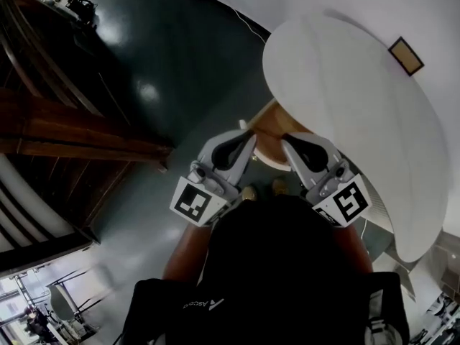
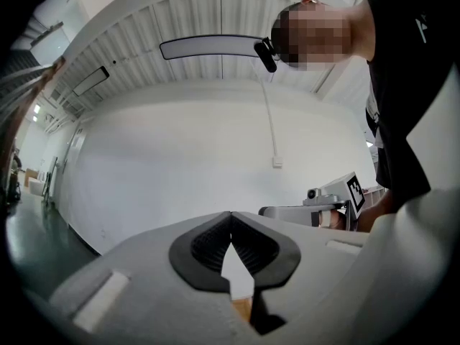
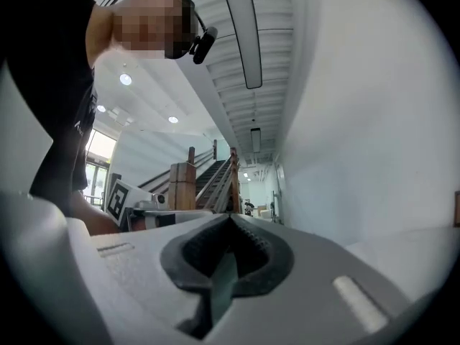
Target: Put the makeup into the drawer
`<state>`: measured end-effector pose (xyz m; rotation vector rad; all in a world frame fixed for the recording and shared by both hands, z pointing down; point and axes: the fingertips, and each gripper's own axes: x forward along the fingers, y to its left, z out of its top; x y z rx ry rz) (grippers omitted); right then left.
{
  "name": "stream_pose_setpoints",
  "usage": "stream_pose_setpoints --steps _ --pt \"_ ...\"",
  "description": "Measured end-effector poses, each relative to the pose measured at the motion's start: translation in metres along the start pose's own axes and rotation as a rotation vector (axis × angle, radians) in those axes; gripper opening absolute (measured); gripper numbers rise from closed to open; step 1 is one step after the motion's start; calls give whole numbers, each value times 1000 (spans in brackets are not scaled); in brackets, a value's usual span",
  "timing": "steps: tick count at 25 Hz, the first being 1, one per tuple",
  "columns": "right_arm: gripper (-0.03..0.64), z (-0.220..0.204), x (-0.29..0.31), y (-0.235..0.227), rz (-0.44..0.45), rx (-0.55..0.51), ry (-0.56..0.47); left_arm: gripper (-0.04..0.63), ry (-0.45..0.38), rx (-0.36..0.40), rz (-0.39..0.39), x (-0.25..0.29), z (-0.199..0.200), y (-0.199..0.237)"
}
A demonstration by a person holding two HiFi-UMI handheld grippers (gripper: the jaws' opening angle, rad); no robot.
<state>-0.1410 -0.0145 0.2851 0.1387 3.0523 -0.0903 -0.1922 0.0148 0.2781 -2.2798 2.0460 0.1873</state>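
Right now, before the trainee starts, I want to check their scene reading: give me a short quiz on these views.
1. True or false: the grey left gripper has a makeup item between its jaws.
2. On the grey right gripper, the jaws are: A) wide apart; B) together, empty; C) clamped on a brush.
3. Fill in: the large round tabletop beyond both grippers is ____ in colour.
Key: 1 false; 2 B; 3 white.
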Motion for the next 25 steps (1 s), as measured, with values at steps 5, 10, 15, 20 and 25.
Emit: stream_pose_setpoints --steps 5,10,15,20,25 --pt "3 -3 -6 -6 -13 2 7 11 0 7 -1 3 -1 -1" --pt "3 -7 -7 -5 -4 -5 17 11 1 -5 0 4 -2 -2" --pt "3 -6 -4 -6 -4 35 28 11 33 -22 11 5 -7 -1" --pt "3 -11 -2 -8 1 27 34 11 37 -22 21 4 -10 3" --pt "3 -14 0 -18 0 -14 26 11 25 -10 24 6 -10 10"
